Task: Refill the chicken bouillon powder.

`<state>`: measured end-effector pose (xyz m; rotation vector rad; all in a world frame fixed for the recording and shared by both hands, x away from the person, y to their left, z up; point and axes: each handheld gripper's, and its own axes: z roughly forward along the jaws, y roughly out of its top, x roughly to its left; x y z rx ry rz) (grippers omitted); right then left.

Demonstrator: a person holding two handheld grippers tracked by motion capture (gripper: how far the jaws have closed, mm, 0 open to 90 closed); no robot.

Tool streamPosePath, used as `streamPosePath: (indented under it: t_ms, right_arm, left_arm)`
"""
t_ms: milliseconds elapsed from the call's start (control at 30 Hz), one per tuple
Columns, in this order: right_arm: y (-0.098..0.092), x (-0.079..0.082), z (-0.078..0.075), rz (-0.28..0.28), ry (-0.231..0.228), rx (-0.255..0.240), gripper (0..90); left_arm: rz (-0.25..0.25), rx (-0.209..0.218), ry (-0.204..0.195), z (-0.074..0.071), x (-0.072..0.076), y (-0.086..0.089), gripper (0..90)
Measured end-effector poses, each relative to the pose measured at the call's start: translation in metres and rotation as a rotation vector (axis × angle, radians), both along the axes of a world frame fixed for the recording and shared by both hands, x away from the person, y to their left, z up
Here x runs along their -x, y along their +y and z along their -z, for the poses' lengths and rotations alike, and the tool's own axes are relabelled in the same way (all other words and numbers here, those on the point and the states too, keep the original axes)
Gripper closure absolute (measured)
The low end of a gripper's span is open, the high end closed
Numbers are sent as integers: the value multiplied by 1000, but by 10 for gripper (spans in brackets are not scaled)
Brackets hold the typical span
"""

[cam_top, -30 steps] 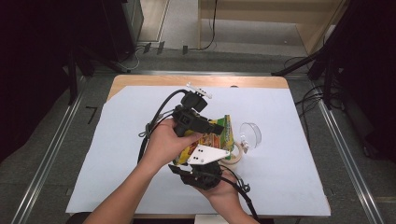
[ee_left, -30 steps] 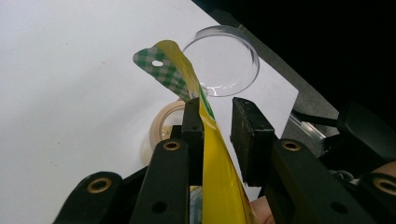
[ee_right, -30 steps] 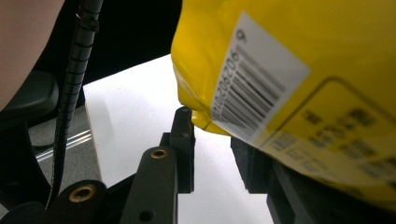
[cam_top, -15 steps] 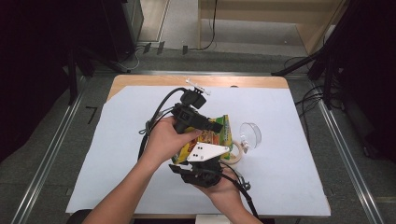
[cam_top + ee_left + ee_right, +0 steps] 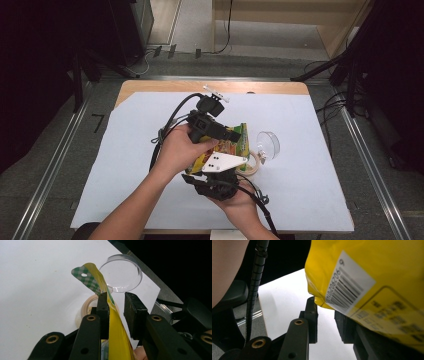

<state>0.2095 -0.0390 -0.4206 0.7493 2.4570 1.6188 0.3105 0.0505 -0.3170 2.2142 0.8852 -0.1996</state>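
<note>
A yellow and green snack bag stands up on edge between my two grippers at the middle of the table. In the left gripper view its green-checked top runs between the jaws of my left gripper and lies against one pad; a gap separates it from the other pad. My left gripper points right. My right gripper comes in from the near side. Its jaws have just been closing. The bag's barcoded lower corner sits over the gap of my right gripper, resting on one jaw.
A roll of tape lies flat just right of the bag, and a clear round lid sits beyond it. A white sheet covers the wooden table. Cables trail from both grippers.
</note>
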Motion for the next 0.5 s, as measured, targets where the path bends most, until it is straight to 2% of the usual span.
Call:
streamPosePath:
  t_ms: [500]
  right_arm:
    - [-1,0,0,-5,-4,-2,744]
  left_arm:
    - [3,3,1,0,0,0,748]
